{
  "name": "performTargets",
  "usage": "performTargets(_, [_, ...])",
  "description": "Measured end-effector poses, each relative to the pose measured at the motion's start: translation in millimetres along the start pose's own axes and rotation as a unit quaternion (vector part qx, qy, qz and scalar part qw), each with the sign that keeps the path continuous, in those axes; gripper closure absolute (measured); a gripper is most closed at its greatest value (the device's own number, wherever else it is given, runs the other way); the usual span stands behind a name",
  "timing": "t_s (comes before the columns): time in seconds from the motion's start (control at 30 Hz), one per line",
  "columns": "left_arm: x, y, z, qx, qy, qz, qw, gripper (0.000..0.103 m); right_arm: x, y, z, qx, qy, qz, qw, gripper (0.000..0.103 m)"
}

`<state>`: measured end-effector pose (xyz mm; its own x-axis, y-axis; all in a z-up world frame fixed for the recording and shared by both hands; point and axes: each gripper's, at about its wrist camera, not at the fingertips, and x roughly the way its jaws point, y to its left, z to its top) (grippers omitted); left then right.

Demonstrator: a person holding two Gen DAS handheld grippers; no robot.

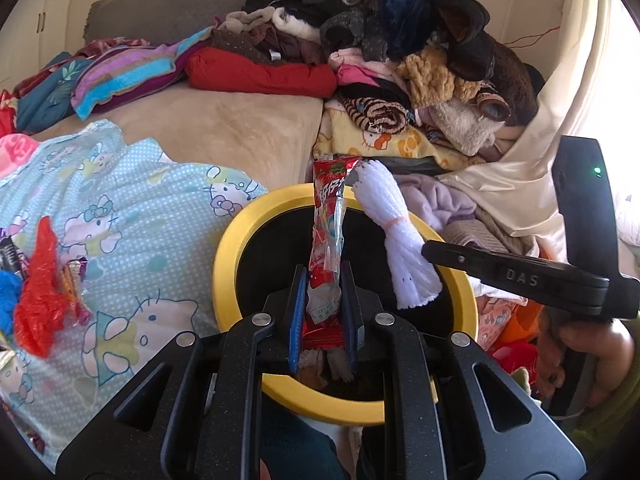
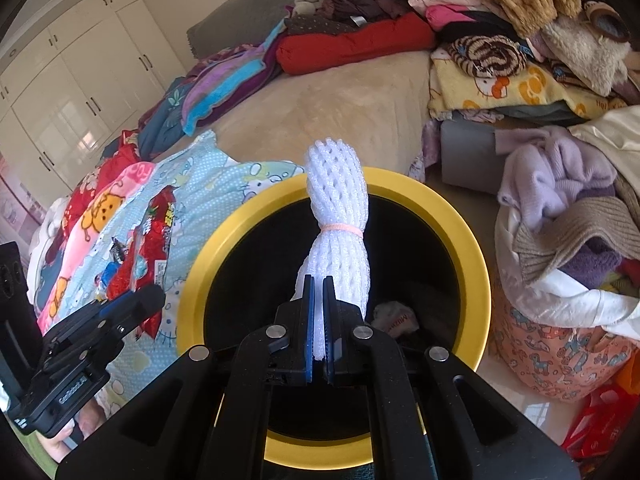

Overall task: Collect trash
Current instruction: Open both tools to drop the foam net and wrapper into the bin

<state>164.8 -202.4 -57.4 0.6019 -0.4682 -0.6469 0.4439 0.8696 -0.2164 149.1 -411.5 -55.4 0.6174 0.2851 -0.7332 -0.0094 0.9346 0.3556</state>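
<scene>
Left wrist: your left gripper [image 1: 322,300] pinching red snack wrapper [image 1: 328,216], wrapper sticking up over yellow-rimmed bin [image 1: 228,256].

Right wrist: your right gripper [image 2: 319,300] clamped on white foam net [image 2: 336,216], also over bin.

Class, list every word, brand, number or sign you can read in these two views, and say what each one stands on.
"DAS": raised letters on the right gripper's black finger, seen in the left wrist view.
Large print on the red snack wrapper: not Latin letters, too distorted to read.
Small print on the wrapper's white panel: too small.
White label on the left gripper's body: blurred.
Print on the yellow cartoon blanket: unreadable.
</scene>
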Motion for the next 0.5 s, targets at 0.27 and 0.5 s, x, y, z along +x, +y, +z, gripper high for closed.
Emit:
performTargets(0.27, [21.8,1.5,5.6,-0.003,0.012,-0.002,0.9999,0.092,4.7,-8.2,1.0,0.010,0.010,-0.001,1.000,0.098])
performTargets(0.5, [34.0,4.5,7.4,-0.012,0.020,-0.007,0.9997,0.057,4.7,-13.4,1.2,0.024,0.010,-0.013,1.000,0.075])
